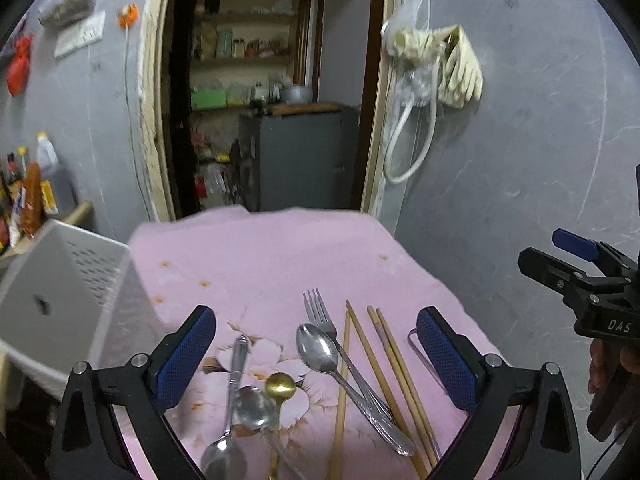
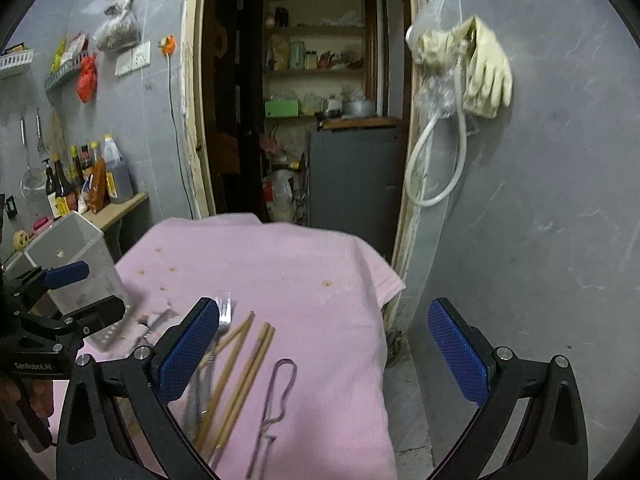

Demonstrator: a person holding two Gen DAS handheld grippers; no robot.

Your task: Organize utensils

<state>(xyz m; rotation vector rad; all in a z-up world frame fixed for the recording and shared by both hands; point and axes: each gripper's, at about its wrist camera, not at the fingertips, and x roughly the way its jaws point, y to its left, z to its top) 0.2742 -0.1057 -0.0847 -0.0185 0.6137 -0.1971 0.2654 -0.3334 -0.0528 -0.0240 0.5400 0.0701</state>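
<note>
With both grippers, left (image 1: 316,364) and right (image 2: 334,354), spread and empty above the loose utensils beside the holder (image 1: 60,296), we judge selecting a spoon (image 1: 318,348) comes next.

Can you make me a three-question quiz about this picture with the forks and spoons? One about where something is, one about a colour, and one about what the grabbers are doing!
1. Where does the fork lie?
A. in the grey holder
B. on the pink cloth
C. on the floor

2. What colour is the small round spoon?
A. gold
B. red
C. green

3. How are the left gripper and the right gripper?
A. both shut on chopsticks
B. one holds a spoon
C. both open, holding nothing

Answers:
1 B, the fork rests flat on the pink cloth beside the chopsticks.
2 A, its bowl shines gold among the silver spoons.
3 C, the blue pads stand wide apart with nothing between them.
</note>
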